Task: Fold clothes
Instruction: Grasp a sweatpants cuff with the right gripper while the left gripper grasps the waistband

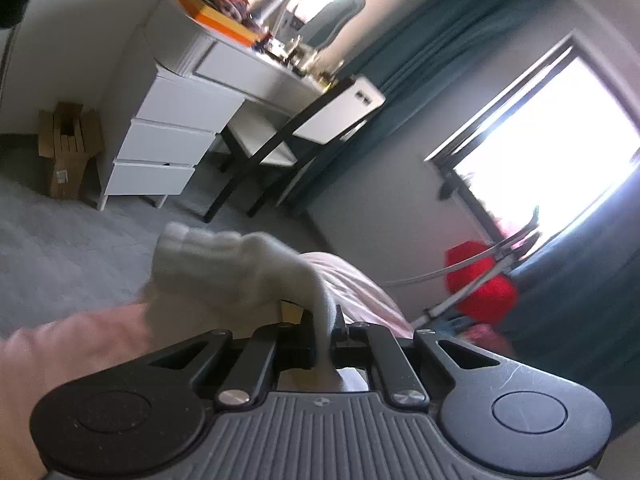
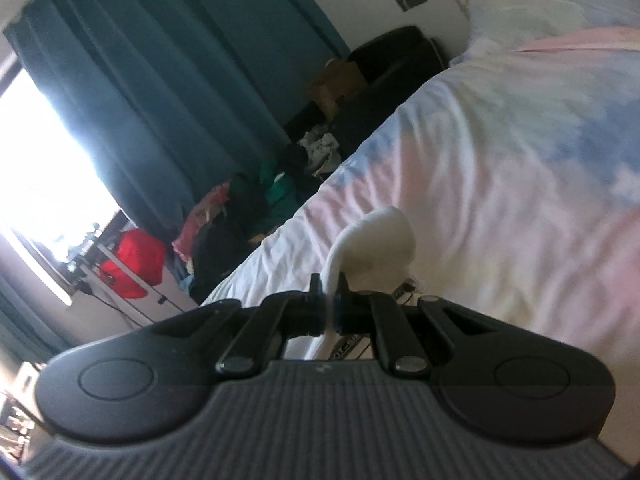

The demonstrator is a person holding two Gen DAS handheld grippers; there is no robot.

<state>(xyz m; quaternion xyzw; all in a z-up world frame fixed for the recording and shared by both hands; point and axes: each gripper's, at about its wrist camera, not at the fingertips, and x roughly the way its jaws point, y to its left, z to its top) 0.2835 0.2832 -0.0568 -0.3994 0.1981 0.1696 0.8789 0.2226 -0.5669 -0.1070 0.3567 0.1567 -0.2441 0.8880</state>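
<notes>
In the left wrist view my left gripper (image 1: 325, 322) is shut on a pale grey-white knitted garment (image 1: 236, 268), which sticks up and flops over to the left above the pink bedding (image 1: 72, 356). In the right wrist view my right gripper (image 2: 329, 296) is shut on a white cloth garment (image 2: 378, 240), whose free end curls up just past the fingers over the pastel tie-dye bed cover (image 2: 500, 168). Whether both grippers hold the same garment cannot be told.
A white dresser (image 1: 180, 120) with clutter on top, a chair (image 1: 280, 136) and a cardboard box (image 1: 68, 144) stand on grey carpet. A bright window (image 1: 552, 148), teal curtains (image 2: 168, 72), a red bag (image 2: 134, 262) and piled clothes (image 2: 248, 208) lie beside the bed.
</notes>
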